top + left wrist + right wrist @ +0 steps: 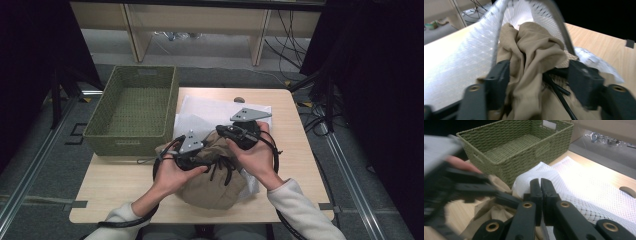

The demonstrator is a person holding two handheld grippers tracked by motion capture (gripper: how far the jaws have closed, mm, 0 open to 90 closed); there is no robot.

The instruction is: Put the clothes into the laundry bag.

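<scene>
A tan garment (215, 190) lies bunched at the table's front. Its upper part sits in the mouth of a white mesh bag (210, 107). In the left gripper view, a fold of the garment (534, 45) lies between the wide-apart jaws of my left gripper (540, 82), and the mesh bag (461, 62) arches over it. In the high view, my left gripper (207, 157) rests on the cloth. My right gripper (540, 187) is shut and appears to pinch the bag's edge (584, 185), holding it lifted. From above, the right gripper (221, 130) sits just behind the left.
A green woven basket (130, 142) stands empty at the table's back left, close beside the bag; it also shows in the right gripper view (524, 145). Bare wooden table (295, 150) lies to the right. Black cables trail from both grippers over the garment.
</scene>
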